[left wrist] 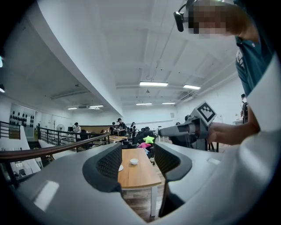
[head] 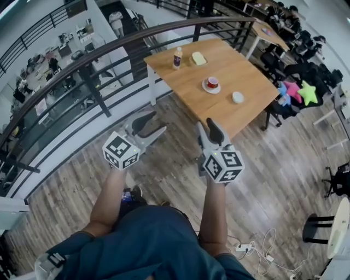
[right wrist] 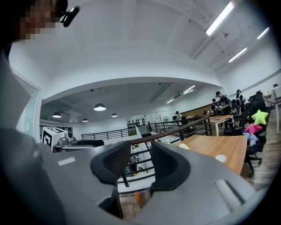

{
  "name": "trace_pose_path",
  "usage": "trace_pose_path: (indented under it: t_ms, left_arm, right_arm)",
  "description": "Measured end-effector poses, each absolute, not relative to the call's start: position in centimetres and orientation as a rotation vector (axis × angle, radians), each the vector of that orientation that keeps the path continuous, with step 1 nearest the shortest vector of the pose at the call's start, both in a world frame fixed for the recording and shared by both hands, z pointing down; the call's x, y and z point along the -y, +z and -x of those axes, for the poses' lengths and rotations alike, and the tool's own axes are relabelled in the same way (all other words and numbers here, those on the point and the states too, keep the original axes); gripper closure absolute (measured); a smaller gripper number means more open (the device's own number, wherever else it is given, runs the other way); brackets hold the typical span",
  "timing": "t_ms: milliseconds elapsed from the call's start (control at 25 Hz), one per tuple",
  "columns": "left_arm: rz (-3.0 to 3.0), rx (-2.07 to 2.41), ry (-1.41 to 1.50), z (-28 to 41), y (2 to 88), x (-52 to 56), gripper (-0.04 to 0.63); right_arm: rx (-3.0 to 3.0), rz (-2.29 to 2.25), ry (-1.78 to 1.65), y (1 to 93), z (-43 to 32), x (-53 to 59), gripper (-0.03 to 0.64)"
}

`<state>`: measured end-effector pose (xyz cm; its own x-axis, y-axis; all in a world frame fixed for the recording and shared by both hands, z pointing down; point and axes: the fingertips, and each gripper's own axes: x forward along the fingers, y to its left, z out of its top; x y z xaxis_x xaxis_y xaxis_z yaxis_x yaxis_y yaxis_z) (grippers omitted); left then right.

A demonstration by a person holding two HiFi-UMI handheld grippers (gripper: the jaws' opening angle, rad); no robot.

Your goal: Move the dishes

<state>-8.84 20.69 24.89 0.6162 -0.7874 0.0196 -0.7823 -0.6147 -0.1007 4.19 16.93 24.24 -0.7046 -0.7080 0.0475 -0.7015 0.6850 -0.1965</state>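
Note:
A wooden table point(head: 240, 68) stands ahead of me. On it are a red cup on a white saucer point(head: 211, 83), a small white bowl point(head: 237, 97), a yellow item point(head: 199, 58) and a bottle point(head: 176, 57). My left gripper point(head: 149, 124) and right gripper point(head: 209, 127) are held in the air short of the table, both open and empty. In the left gripper view, the bowl point(left wrist: 134, 161) and the saucer's edge point(left wrist: 120, 167) show between the jaws of the left gripper point(left wrist: 137, 160). The right gripper point(right wrist: 140, 165) points at the railing, with the table point(right wrist: 228, 145) off to its right.
A dark curved railing point(head: 82, 65) runs along the left, with a lower floor beyond it. Office chairs with star-shaped cushions point(head: 298, 93) stand to the right of the table. Cables point(head: 262, 249) lie on the wooden floor at lower right. People sit at far desks point(head: 284, 16).

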Motion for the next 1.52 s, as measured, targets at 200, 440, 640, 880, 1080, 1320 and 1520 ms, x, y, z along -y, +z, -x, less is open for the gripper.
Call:
trace_pose_path:
  t_ms: [200, 440, 640, 880, 1080, 1320, 1520]
  left_arm:
    - [2.806, -1.265, -0.086, 6.6, 25.8, -18.0, 0.368]
    - [2.856, -1.122, -0.031, 4.0, 25.6, -13.6, 0.367]
    - [2.896, -1.014, 0.017, 2.4, 25.1, -9.1, 0.368]
    - [2.926, -0.918, 0.031, 1.6, 24.8, -3.8, 0.368]
    - [2.960, -0.886, 0.000, 2.0, 26.0, 0.1, 0.368]
    - [2.987, -0.841, -0.024, 2.5, 26.4, 4.6, 0.368]
    - [3.010, -0.782, -0.015, 3.3, 26.8, 8.3, 0.368]
  right_arm:
    - [-2.837, 1.277, -0.339, 25.5, -6.4, -15.8, 0.488]
    - [-2.784, 1.417, -0.302, 25.4, -8.9, -13.1, 0.488]
    - [-2.733, 1.533, -0.265, 24.4, -10.5, -10.6, 0.488]
    - [-2.668, 1.640, -0.268, 24.5, -11.7, -6.5, 0.488]
    - [-2.643, 1.680, -0.307, 25.6, -11.5, -2.9, 0.488]
    - [-2.619, 1.717, -0.340, 26.2, -10.7, 1.1, 0.488]
    - [-2.582, 1.775, -0.346, 26.7, -9.9, 4.4, 0.488]
